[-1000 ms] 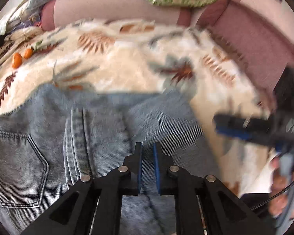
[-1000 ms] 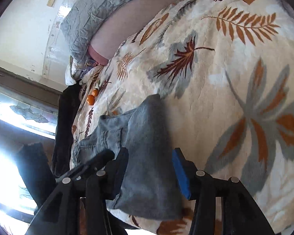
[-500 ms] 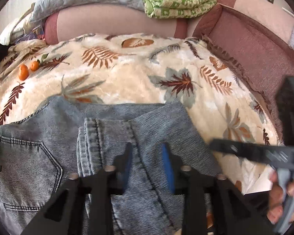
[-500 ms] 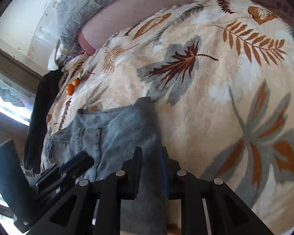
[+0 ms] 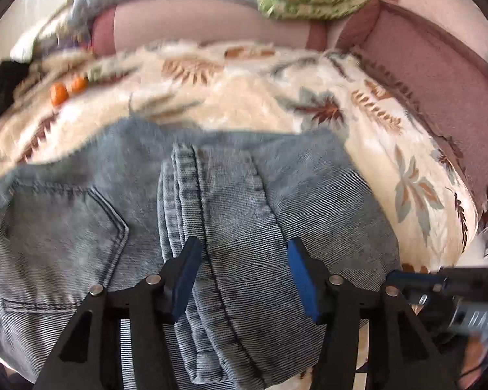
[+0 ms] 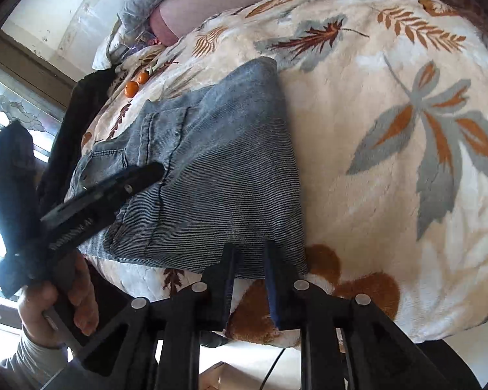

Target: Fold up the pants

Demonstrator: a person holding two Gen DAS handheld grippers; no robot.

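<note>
Left gripper point(image 5: 240, 276) jaws opening, denim between them but pads not pressing. Right gripper point(image 6: 249, 279) jaws narrow, at near corner of jeans point(image 6: 211, 169); pinching cloth or not, cannot tell. Jeans lie folded in compact stack near front edge of blanket point(image 6: 390, 130), hem layered on top, back pocket showing. Judged nearly done; maybe smoothing left. Denim ribbed, faded blue-grey; blanket plush, cream, leaf print.

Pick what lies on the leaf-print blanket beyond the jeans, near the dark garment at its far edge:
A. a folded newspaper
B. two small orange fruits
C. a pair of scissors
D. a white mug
B: two small orange fruits sit side by side on the blanket, past the far end of the folded jeans and next to the dark garment.
</note>
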